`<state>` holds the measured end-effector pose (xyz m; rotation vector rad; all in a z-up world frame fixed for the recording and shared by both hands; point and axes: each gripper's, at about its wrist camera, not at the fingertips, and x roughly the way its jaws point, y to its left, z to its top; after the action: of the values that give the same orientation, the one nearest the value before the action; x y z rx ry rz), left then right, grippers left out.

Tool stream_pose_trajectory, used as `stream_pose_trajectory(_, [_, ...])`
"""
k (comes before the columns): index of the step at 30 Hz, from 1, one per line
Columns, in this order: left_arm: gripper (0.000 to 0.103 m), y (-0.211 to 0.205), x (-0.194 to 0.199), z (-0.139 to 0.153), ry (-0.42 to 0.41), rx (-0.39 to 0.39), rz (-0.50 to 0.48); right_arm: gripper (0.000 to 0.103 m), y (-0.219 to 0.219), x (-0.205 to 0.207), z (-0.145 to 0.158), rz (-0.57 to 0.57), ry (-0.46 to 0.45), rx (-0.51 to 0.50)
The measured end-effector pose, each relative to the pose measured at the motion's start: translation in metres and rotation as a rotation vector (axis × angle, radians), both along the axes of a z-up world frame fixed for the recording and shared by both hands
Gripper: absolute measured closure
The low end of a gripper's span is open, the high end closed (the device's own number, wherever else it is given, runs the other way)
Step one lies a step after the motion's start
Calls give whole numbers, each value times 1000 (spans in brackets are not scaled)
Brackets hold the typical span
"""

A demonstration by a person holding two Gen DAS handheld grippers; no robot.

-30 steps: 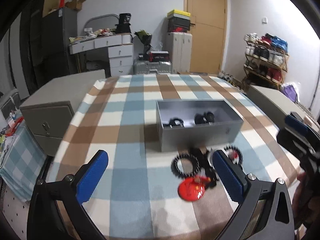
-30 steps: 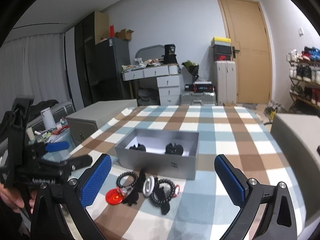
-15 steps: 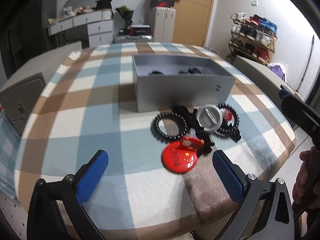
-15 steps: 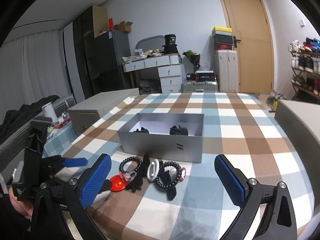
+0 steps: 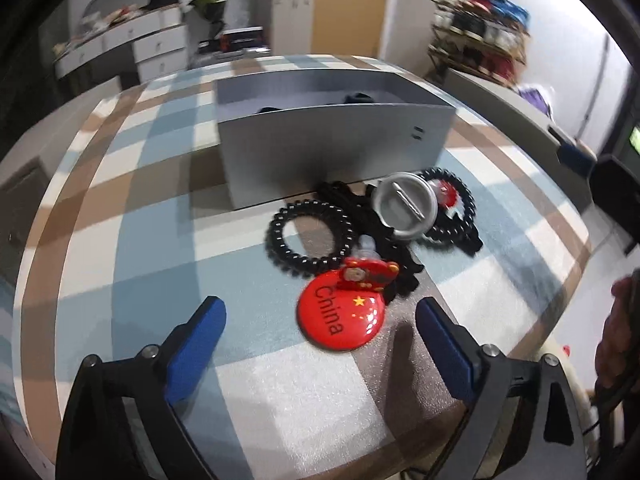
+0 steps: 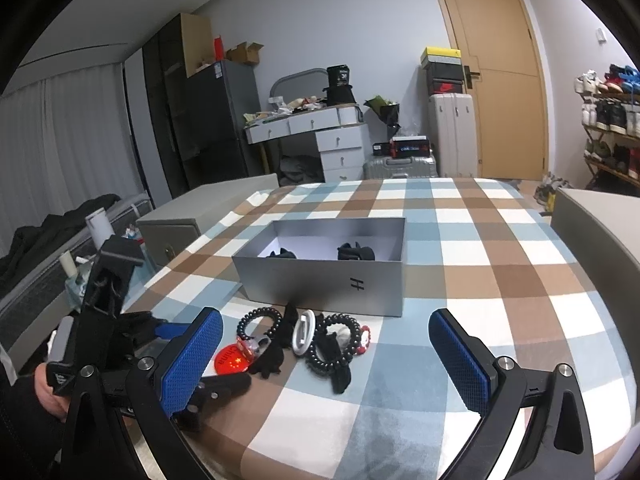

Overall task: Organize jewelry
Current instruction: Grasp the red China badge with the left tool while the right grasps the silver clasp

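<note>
A pile of accessories lies on the checked tablecloth in front of a grey box point(image 5: 332, 152). Nearest me is a red round "China" badge point(image 5: 340, 316) with a small red figure clip point(image 5: 368, 274) on its far edge. Behind them are a black coil hair tie point(image 5: 310, 236), a silver badge back point(image 5: 406, 210) and a second coil tie point(image 5: 460, 216). My left gripper point(image 5: 320, 308) points down at the badge, jaws closing, pads clear of it on both sides. My right gripper point(image 6: 325, 314) hangs open and empty short of the pile point(image 6: 304, 344).
The grey box point(image 6: 320, 280) holds two dark items. The table's near edge is just below the badge. A person's hand point(image 5: 616, 320) shows at the right edge. Grey cabinets flank the table, with a desk, suitcases, a door and a shoe rack behind.
The left gripper has tipped downward and come closer to the pile, so the red badge now lies between its pads, which stand slightly narrower. The right gripper has barely moved.
</note>
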<state>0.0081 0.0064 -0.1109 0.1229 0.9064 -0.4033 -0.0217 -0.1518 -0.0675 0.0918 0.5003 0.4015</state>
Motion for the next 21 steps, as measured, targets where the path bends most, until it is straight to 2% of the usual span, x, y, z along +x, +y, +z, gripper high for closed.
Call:
stream_pose_trajectory(2, [18, 0, 0, 1, -9, 12, -11, 0, -1, 1, -1, 0, 3, 4])
stream_pose_trajectory(4, [31, 0, 0, 1, -18, 26, -16, 0, -2, 1, -1, -3, 7, 9])
stream_pose_trajectory(8, [39, -2, -1, 2, -16, 61, -53, 0, -3, 2, -3, 2, 20, 16])
stream_pose_trajectory(10, [51, -4, 0, 2, -11, 65, -82, 0, 0, 2, -2, 18, 24, 13])
stream_pose_trajectory(12, [58, -6, 0, 4, 3, 71, -94, 0, 3, 0, 0, 26, 12, -5])
stream_pose_trajectory(13, [66, -8, 0, 4, 7, 70, -97, 0, 4, -1, 1, 28, 5, -14])
stream_pose_trajectory(21, [66, 0, -3, 6, 29, 41, -100, 0, 5, 2, 0, 87, 38, 28])
